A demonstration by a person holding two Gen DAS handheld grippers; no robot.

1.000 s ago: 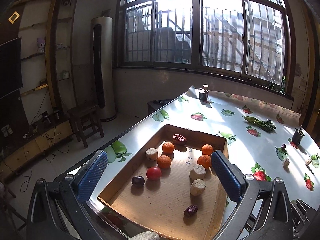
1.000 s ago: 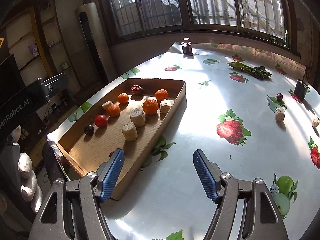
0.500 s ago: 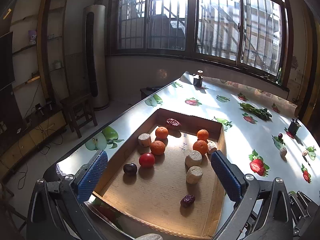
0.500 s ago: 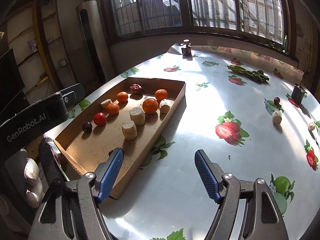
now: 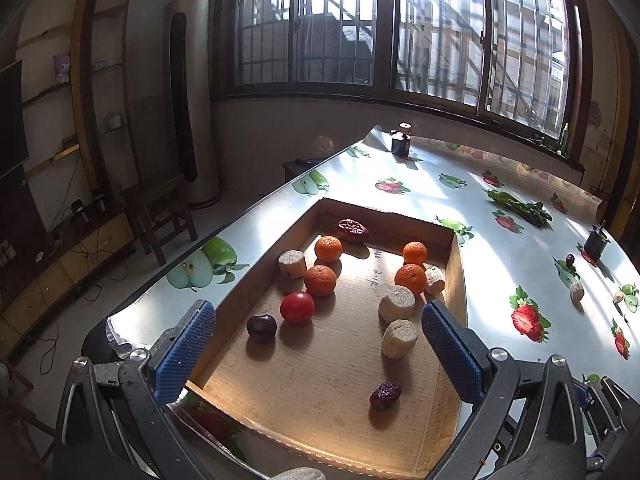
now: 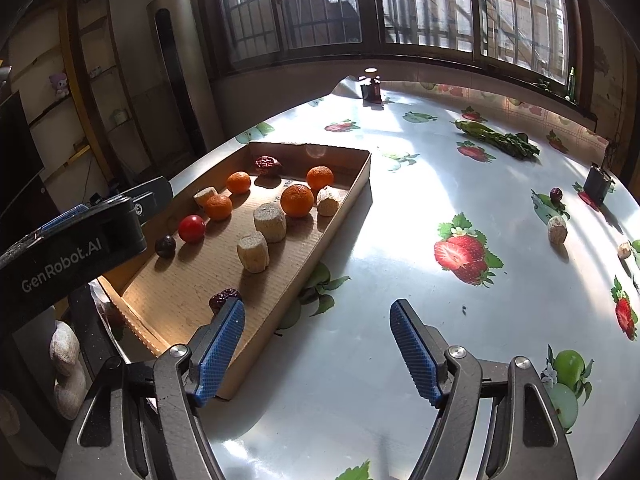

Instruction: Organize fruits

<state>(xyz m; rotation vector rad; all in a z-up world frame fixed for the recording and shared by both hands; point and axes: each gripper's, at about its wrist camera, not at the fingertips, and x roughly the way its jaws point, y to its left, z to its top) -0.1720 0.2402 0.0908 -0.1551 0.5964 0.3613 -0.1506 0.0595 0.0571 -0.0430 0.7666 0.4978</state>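
Both the left gripper point(image 5: 316, 332) and right gripper point(image 6: 316, 344) hang with fingers spread wide, empty, touching nothing, near the cardboard tray point(image 5: 456, 248)

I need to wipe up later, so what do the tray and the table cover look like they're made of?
Tray: looks like brown corrugated cardboard, matte, with fine ribs across its floor and raw cut edges. Table cover: probably glossy plastic or oilcloth printed with fruit; it mirrors the window light and curls up at the far corner.

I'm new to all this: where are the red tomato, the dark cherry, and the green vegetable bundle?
red tomato point(image 5: 297, 307), left wrist view, centre.
dark cherry point(image 5: 261, 325), left wrist view, top.
green vegetable bundle point(image 6: 496, 138), right wrist view, mid-stalks.
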